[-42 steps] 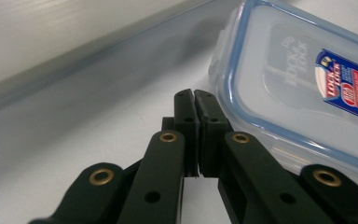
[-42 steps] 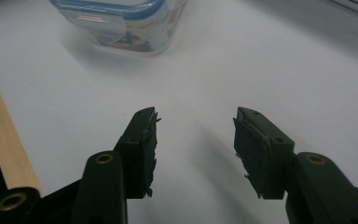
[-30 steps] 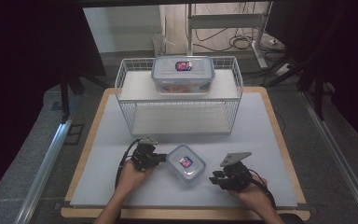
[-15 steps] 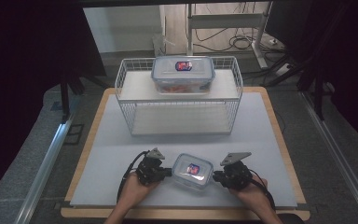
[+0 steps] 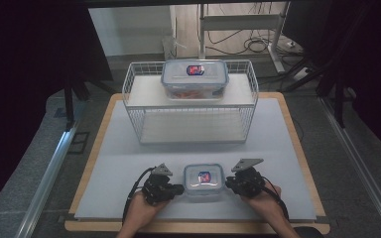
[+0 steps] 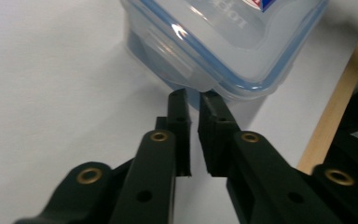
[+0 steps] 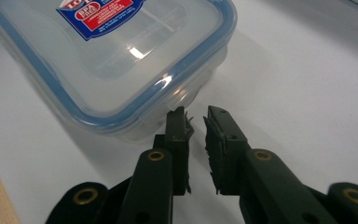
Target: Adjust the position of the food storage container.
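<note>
High view: a small lidded container sits on the desk between left gripper and right gripper, probably steadying it. Left gripper view: fingers nearly together, just opening, touching its corner. Right gripper view: fingers nearly together, empty, beside its wall.

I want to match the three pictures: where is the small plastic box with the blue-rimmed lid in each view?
High view: the small box sits bottom centre on the white mat, between the two grippers.
Left gripper view: top right, one corner just past the jaws.
Right gripper view: top left, beyond the jaws.
Shared landmark: the red and blue label on its lid.
</note>
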Tool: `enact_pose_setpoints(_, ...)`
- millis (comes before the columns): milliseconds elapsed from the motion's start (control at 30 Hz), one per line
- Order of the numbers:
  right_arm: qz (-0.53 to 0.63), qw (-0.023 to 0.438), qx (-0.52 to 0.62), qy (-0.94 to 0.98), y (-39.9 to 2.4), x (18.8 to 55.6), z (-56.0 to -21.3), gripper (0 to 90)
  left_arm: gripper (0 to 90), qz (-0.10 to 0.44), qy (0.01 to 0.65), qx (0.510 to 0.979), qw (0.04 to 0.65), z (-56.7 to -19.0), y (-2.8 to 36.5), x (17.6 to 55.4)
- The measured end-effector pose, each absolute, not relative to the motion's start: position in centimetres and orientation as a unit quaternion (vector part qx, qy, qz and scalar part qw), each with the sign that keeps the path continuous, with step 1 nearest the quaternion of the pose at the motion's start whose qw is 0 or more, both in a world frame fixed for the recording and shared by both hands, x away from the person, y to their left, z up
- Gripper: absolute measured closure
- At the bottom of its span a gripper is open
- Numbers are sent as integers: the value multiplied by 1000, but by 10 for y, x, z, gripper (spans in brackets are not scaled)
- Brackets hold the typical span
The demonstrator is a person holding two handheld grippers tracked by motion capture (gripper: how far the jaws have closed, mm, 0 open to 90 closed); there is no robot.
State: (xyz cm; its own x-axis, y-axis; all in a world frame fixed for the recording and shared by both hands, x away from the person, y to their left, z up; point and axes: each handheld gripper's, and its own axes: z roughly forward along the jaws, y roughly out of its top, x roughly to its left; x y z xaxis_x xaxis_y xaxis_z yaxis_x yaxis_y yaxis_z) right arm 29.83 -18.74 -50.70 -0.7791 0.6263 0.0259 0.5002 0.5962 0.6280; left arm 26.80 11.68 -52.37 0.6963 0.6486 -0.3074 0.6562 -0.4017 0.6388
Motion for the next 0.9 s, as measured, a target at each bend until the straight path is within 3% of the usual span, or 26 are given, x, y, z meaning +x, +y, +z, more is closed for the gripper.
enact_pose_setpoints(133, 331, 99, 314, 884, -195, 296, -502, 724, 772, 27, 397, 837, 376, -519, 123, 268)
enact_pose_setpoints(267, 332, 102, 316, 883, -204, 295, -501, 646, 656, 55, 410, 827, 381, -515, 134, 265)
enact_pose_setpoints(367, 340, 102, 317, 879, -212, 296, -501, 569, 516, 78, 412, 824, 381, -516, 140, 262)
enact_pose_setpoints(600, 351, 109, 310, 877, -216, 297, -501, 396, 283, 99, 408, 819, 391, -520, 147, 257)
enact_pose_setpoints(900, 356, 111, 310, 875, -219, 300, -505, 233, 175, 96, 395, 827, 389, -521, 145, 255)
